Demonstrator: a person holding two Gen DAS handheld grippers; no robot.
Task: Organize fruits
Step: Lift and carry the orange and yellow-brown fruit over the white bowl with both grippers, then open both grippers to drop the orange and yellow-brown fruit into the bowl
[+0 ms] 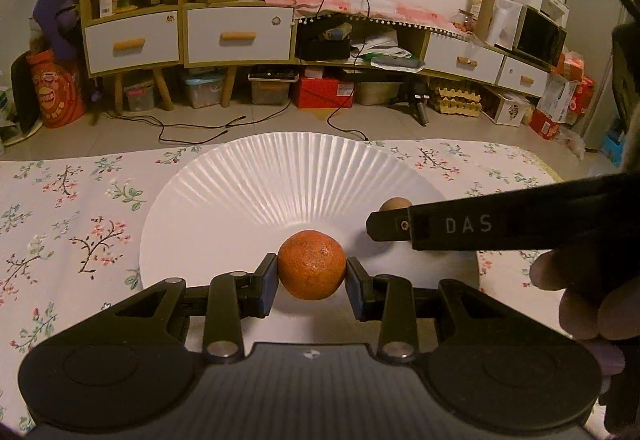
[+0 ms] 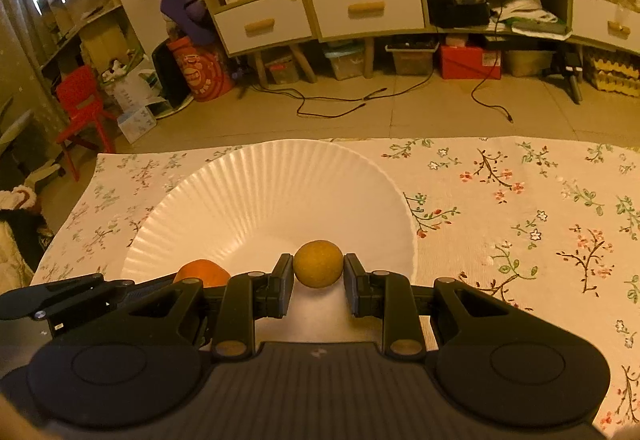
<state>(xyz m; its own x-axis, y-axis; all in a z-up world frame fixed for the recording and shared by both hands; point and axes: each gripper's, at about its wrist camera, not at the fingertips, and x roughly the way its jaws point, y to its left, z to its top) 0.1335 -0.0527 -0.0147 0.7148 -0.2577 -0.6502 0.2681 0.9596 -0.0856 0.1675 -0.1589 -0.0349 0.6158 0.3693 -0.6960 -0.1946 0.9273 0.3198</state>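
Table [image 2: 520, 200] under a flowered cloth; one white ribbed plate [image 1: 256, 176] on it. Two grippers over the plate's near side, side by side. Left gripper [image 1: 311, 272]: narrow gap, pads pressed on both sides of one orange [image 1: 311, 265], gripping it above the plate. Right gripper [image 2: 318, 272]: same narrow gap, clamped on one small yellow-brown round fruit [image 2: 318, 263], centred between its fingers. Two fruits total. Fingers of a hand [image 1: 580, 300] show beside the right gripper.
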